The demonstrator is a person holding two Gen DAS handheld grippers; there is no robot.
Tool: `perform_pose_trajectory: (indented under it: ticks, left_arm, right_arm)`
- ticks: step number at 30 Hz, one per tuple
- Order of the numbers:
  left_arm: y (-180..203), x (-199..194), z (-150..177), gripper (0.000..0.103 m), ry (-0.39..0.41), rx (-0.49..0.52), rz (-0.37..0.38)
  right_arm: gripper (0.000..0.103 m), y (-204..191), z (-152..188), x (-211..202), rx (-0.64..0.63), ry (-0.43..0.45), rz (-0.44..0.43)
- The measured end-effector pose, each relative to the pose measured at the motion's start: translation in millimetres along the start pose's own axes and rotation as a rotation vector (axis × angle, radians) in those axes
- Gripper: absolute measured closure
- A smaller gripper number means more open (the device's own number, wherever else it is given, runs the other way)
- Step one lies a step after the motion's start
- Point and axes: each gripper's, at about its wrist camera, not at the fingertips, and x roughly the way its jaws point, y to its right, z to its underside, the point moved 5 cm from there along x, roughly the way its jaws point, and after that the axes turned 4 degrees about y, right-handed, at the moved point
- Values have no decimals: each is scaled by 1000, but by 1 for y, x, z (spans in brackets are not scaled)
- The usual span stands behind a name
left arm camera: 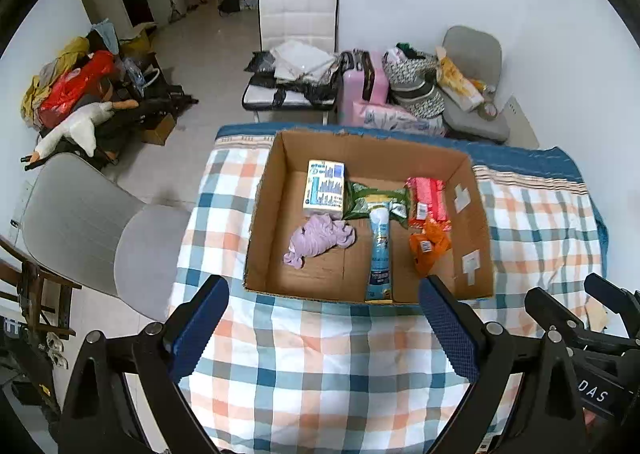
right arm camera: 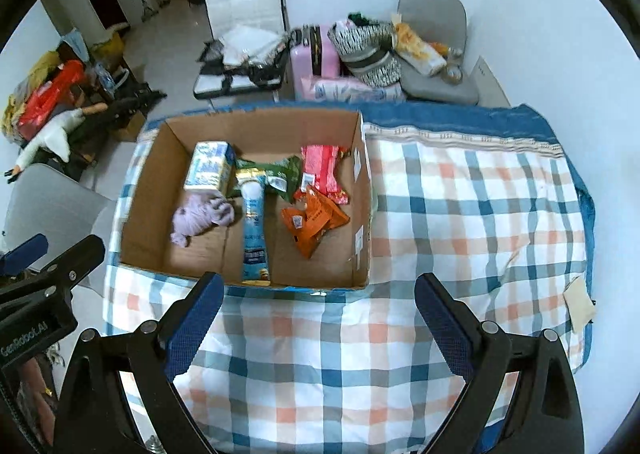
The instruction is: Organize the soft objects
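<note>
An open cardboard box (left arm camera: 264,213) (right arm camera: 144,189) stands on a checked cloth. In it lie a lilac cloth (left arm camera: 320,240) (right arm camera: 200,217), a white and blue tissue pack (left arm camera: 325,189) (right arm camera: 210,169), a green packet (left arm camera: 378,199) (right arm camera: 280,173), a blue tube pack (left arm camera: 379,254) (right arm camera: 254,230), a pink pack (left arm camera: 428,199) (right arm camera: 322,169) and an orange bag (left arm camera: 430,246) (right arm camera: 316,219). My left gripper (left arm camera: 324,318) is open and empty, hovering before the box's near wall. My right gripper (right arm camera: 320,314) is open and empty, near the box's front right corner.
The checked cloth (left arm camera: 320,366) (right arm camera: 460,205) covers the table. A grey chair (left arm camera: 92,230) stands at the left. Behind the table stand a white chair (left arm camera: 296,25), a pink suitcase (left arm camera: 366,85) and bags. A beige tag (right arm camera: 578,302) lies at the cloth's right edge.
</note>
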Motion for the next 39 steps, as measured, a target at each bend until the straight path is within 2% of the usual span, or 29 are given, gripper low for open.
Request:
perform_pose_trajectory:
  ticks: [8, 18, 27, 39]
  left_arm:
    - [1, -61, -3, 6, 79, 6, 10]
    - [6, -110, 0, 6, 139, 22, 13]
    - [4, -124, 3, 6, 156, 13, 12]
    - [5, -122, 3, 6, 148, 12, 9]
  right_arm:
    - [5, 6, 3, -73, 12, 103, 7]
    - [5, 3, 14, -133, 6, 150, 5]
    - [5, 7, 12, -158, 17, 189, 32]
    - [5, 7, 10, -158, 17, 191, 35]
